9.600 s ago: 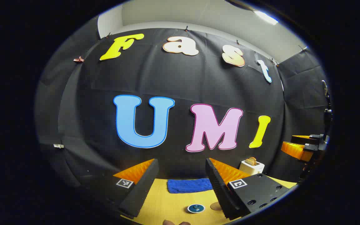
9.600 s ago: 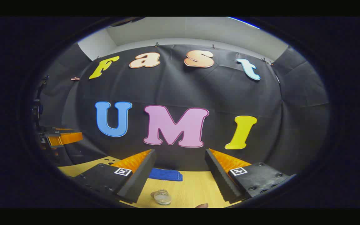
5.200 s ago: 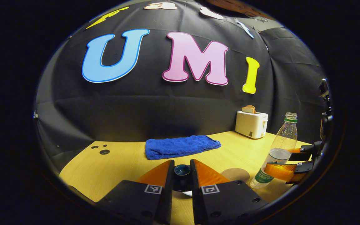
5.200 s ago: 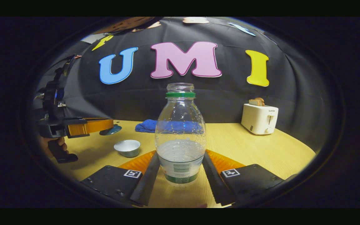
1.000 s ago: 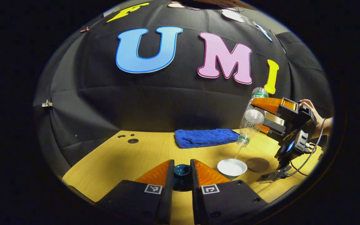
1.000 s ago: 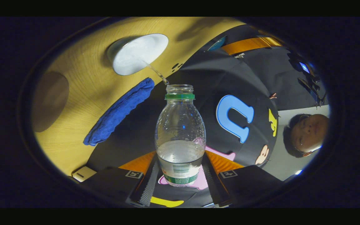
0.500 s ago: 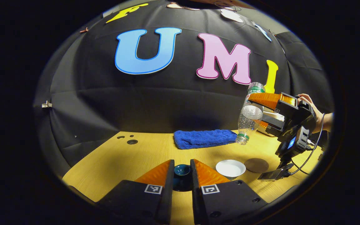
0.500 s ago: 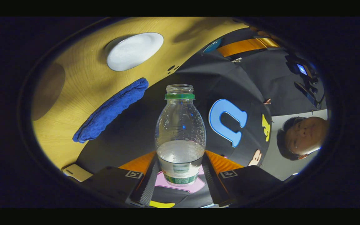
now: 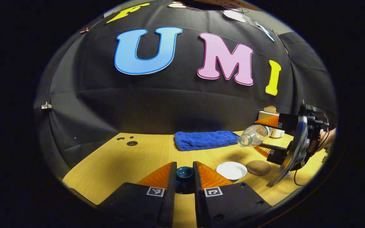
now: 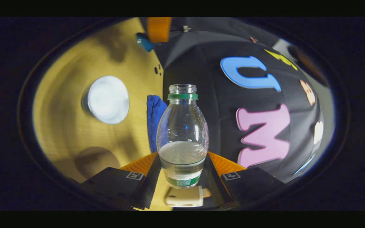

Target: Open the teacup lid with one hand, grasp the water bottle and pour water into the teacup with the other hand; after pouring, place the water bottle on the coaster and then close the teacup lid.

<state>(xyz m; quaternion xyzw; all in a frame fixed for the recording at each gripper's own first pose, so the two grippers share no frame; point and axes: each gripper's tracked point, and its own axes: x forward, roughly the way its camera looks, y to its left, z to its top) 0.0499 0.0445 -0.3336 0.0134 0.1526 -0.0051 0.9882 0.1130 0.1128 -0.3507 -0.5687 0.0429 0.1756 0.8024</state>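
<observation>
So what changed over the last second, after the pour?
The stream has stopped. The right gripper swung the water bottle from mouth-down to roughly level, away from the teacup. The left gripper still clamps the lid; the coaster is still bare.

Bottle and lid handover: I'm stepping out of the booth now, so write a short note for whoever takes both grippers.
Left gripper: shut on the teacup lid, held above the table.
Right gripper: shut on the water bottle, tipped near level, no stream from its mouth.
Teacup stands open, coaster bare just right of it in the left gripper view.
Done: lid off, bottle grasped.
Left: stand bottle on coaster, put lid back.
</observation>
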